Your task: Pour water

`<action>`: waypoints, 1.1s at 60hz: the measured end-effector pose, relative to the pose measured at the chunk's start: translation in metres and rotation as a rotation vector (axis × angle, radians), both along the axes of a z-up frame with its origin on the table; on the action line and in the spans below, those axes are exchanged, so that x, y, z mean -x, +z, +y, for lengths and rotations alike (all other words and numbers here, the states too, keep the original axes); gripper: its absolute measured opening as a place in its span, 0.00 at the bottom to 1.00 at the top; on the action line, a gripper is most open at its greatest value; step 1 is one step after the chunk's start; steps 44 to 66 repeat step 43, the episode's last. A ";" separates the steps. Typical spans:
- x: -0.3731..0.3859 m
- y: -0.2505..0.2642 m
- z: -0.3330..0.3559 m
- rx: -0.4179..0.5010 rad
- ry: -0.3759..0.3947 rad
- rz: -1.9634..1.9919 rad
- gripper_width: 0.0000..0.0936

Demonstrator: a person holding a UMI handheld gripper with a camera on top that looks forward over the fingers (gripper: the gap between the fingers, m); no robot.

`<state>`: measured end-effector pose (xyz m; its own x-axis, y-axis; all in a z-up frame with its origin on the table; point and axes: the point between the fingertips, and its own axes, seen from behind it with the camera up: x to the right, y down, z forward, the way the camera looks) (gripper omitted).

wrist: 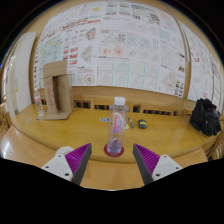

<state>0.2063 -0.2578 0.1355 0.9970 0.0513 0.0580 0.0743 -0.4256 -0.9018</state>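
A clear plastic bottle (117, 125) with a white cap and a pink label stands upright on a red coaster (114, 151) on the wooden table (60, 135). My gripper (112, 162) is open, its purple pads (78, 157) spread wide on either side. The bottle stands just ahead of the fingertips, centred between them, with a clear gap on both sides. Nothing is held.
A wooden box (60, 95) stands at the table's far left. A black bag (205, 117) sits at the right end. Small items (142, 124) lie behind the bottle. Chair backs line the far edge, and posters (120, 45) cover the wall.
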 end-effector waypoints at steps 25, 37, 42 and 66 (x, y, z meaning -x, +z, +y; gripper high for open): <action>0.070 0.054 -0.262 0.021 -0.043 -0.040 0.91; 0.073 0.056 -0.298 0.010 -0.049 -0.045 0.91; 0.069 0.057 -0.302 -0.005 -0.057 -0.065 0.91; 0.069 0.058 -0.303 -0.008 -0.058 -0.068 0.91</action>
